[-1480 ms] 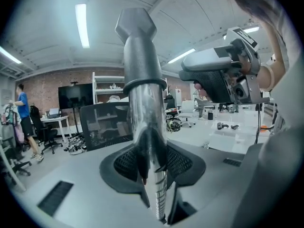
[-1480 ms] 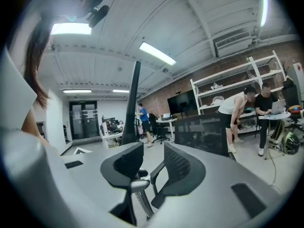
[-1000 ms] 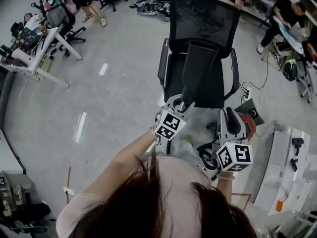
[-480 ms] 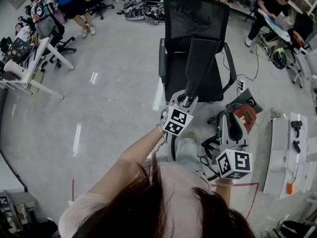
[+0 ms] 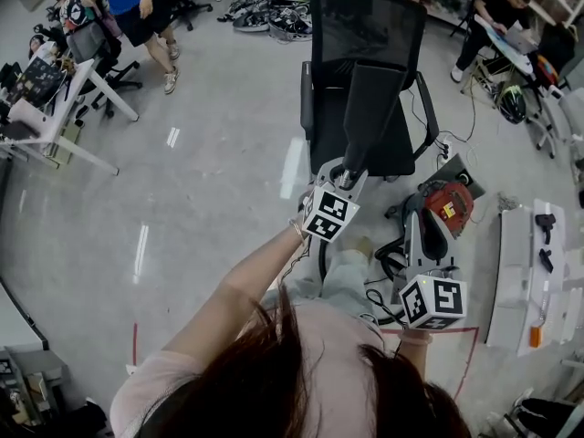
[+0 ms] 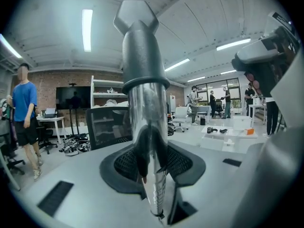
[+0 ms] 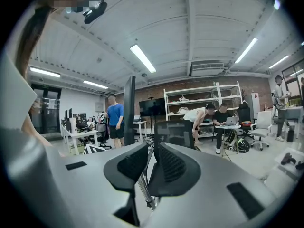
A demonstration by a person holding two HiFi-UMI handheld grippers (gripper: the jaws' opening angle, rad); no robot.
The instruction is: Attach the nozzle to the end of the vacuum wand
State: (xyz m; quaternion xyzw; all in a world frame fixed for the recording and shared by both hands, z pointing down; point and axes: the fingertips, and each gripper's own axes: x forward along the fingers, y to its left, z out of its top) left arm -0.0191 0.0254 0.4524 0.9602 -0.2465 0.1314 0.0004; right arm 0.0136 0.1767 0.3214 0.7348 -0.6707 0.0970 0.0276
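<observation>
My left gripper (image 5: 342, 179) is shut on the vacuum wand, which stands upright across its jaws. In the left gripper view the wand is a shiny chrome tube (image 6: 148, 141) with a dark grey plastic piece (image 6: 140, 51) on top. In the head view the wand (image 5: 370, 108) shows as a long dark piece in front of the chair. My right gripper (image 5: 425, 215) hangs lower right, beside the red vacuum body (image 5: 449, 210). Its jaws have just been closing; a narrow gap remains with nothing between them (image 7: 153, 165). The right gripper view shows the wand (image 7: 129, 110) as a dark bar at the left.
A black mesh office chair (image 5: 365, 26) stands straight ahead. Black cables (image 5: 388, 265) lie on the floor by the vacuum body. A white bench (image 5: 516, 281) with small tools runs along the right. People stand and sit at desks at the far left and back.
The left gripper with the wand has shifted a little toward the chair. The right gripper has moved slightly nearer to me, away from the red vacuum body.
</observation>
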